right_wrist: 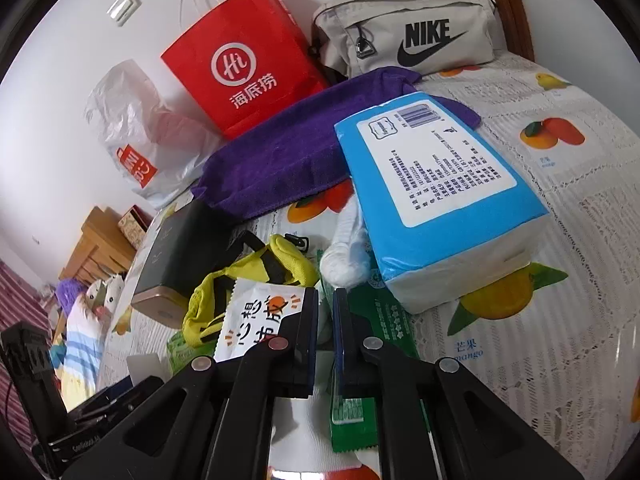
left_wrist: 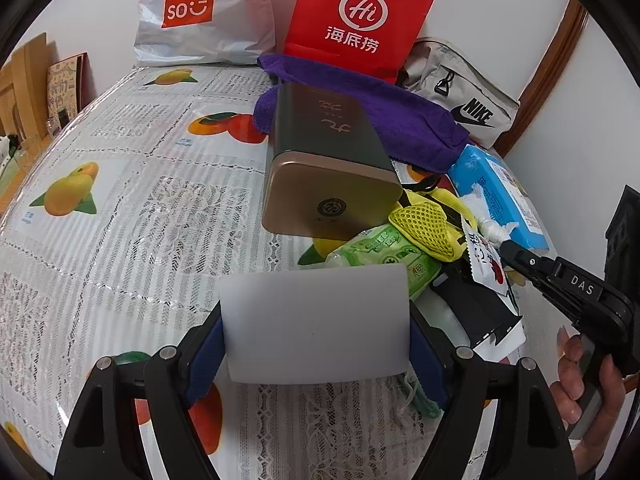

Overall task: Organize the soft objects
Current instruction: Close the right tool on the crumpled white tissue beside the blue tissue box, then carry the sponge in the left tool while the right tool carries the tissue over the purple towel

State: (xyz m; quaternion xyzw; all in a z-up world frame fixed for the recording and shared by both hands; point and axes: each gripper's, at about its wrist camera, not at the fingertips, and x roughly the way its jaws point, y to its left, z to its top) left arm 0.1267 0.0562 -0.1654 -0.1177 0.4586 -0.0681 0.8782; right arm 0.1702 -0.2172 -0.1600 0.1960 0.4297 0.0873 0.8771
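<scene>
My left gripper (left_wrist: 315,328) is shut on a white foam block (left_wrist: 316,320) and holds it above the table. Ahead lies a dark tin with a gold end (left_wrist: 332,164), and behind it a purple towel (left_wrist: 400,120). A yellow mesh pouch (left_wrist: 428,224), a green wipes pack (left_wrist: 384,252) and a blue tissue pack (left_wrist: 500,196) lie to the right. My right gripper (right_wrist: 326,304) is nearly closed with a narrow gap, over a white snack packet (right_wrist: 256,320) and a green packet (right_wrist: 356,412). I cannot tell whether it grips anything. The blue tissue pack (right_wrist: 436,188) lies just ahead.
A red paper bag (left_wrist: 360,16), a white Miniso bag (left_wrist: 200,12) and a grey Nike pouch (left_wrist: 460,84) stand against the wall. The table has a lace cloth with fruit prints (left_wrist: 120,220). A wooden cabinet (right_wrist: 96,252) stands at the left.
</scene>
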